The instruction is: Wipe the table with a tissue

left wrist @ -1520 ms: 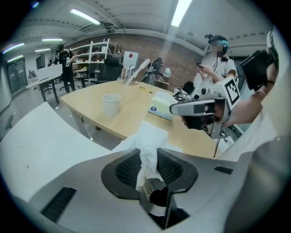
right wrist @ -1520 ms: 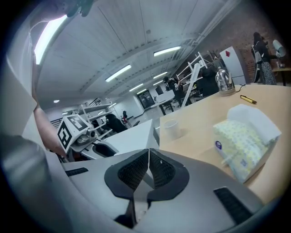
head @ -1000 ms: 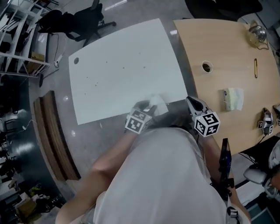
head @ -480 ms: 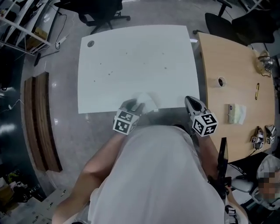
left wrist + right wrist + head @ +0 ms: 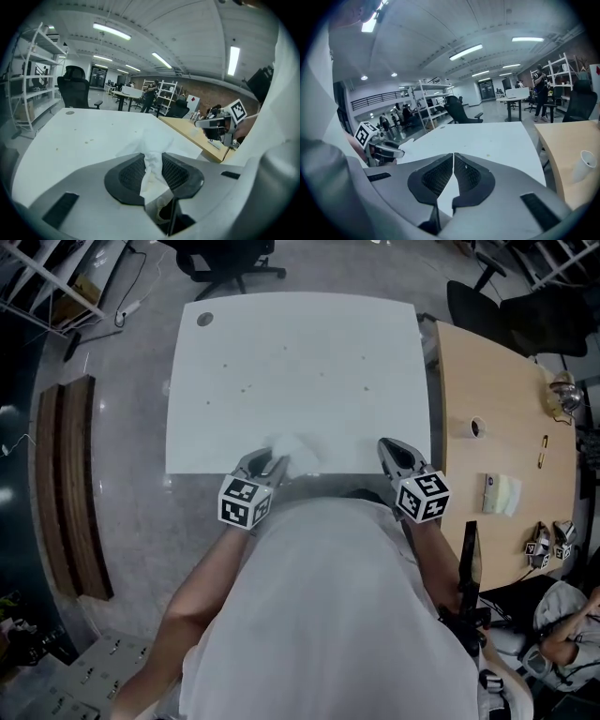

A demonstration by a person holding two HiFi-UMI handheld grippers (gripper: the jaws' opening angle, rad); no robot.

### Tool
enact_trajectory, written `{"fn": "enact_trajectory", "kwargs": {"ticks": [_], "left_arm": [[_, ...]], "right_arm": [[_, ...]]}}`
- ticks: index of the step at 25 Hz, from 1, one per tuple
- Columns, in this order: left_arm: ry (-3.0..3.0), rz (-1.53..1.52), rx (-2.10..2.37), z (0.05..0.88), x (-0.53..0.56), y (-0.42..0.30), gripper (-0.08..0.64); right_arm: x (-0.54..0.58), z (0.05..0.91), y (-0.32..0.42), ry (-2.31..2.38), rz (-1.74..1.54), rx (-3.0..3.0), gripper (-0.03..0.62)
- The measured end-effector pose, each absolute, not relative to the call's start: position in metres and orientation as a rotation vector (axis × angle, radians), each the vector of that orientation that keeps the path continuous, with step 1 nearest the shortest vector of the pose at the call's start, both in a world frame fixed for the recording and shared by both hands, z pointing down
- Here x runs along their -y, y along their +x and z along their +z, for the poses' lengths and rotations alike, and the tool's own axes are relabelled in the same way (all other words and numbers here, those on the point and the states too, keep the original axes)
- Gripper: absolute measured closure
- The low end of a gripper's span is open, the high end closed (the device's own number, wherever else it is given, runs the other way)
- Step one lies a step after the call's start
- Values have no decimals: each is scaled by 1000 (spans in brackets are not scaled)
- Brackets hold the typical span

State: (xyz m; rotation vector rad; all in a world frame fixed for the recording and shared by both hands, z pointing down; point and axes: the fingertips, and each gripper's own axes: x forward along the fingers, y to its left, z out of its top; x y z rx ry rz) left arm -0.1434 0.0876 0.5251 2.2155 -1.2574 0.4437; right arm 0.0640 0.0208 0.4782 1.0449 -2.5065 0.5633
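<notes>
Tissue [image 5: 296, 450] on the move: a second ago it sat toward the right end of the white table's [image 5: 300, 352] near edge, and now it's about midway along that edge, carried leftward by the left gripper [image 5: 265, 465]. Grip unchanged, with the two black pads pinching the tissue between them [image 5: 152, 157]. The right gripper [image 5: 393, 452] has slid left as well, from off the table's near right corner to just over it. Its pads are pressed together at the tips with nothing between them [image 5: 453, 157].

Now the surfaces. The tissue [image 5: 151, 140] is soft, white and crumpled, squeezed into a narrow twist between the pads and fanning out loose beyond them onto the tabletop. Those pads are black with a fine mesh texture, set in smooth grey shells, and each gripper carries a cube of black-and-white square markers. The tabletop is flat, matte white, rectangular with rounded corners, dotted with a few small dark specks. To its right stands a pale wooden table [image 5: 487, 399] with a curved edge.
</notes>
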Motion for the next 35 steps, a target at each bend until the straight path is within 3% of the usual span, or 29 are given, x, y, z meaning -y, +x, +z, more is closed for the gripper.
{"fn": "enact_trajectory", "kwargs": {"ticks": [19, 27, 35], "left_arm": [[1936, 507, 1479, 537, -84, -213, 459], [1878, 563, 1586, 532, -67, -289, 459], [1910, 543, 1521, 557, -60, -310, 459]], "right_arm": [[39, 497, -17, 572, 541, 2663, 574], [38, 499, -64, 565, 552, 2639, 574], [37, 506, -76, 673, 569, 2591, 574]]}}
